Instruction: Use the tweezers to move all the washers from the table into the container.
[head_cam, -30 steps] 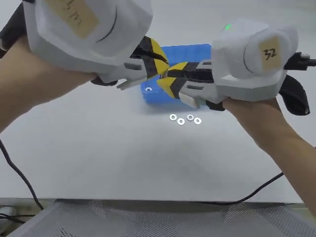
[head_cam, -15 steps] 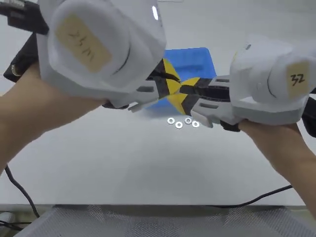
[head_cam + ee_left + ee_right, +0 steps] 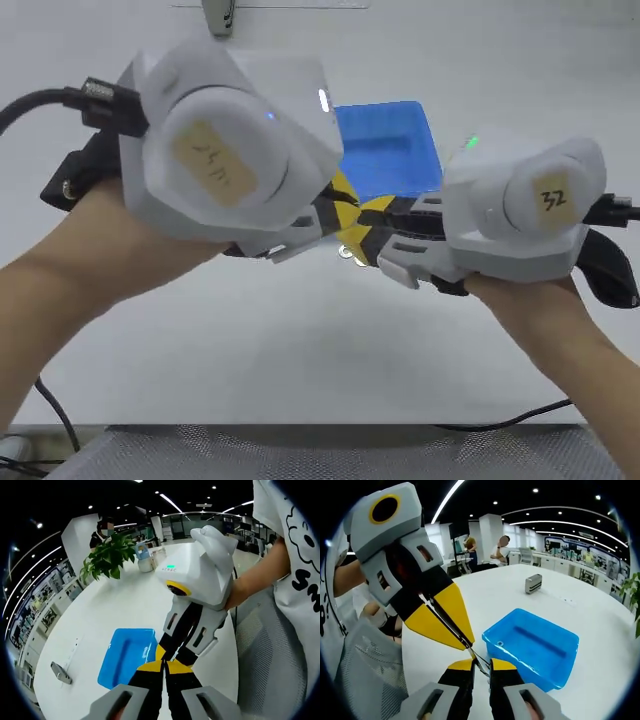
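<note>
The container (image 3: pixel 385 150) sits on the bench (image 3: pixel 300 340) behind the left tongs (image 3: pixel 345 195) and right tongs (image 3: pixel 372 210), which meet tip to tip above the washers (image 3: pixel 345 252), the tweezers (image 3: pixel 450 625) between them.

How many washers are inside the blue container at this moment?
1. The washer lies on the floor of the container, near its left corner in the right gripper view. The near wall may hide others.

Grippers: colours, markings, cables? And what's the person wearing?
Both have white faceted housings and black jaws with yellow tips. The left gripper carries a tan handwritten label and a black cable; the right gripper, a label reading 32 and a green light. White printed T-shirt, forearms bare.
</note>
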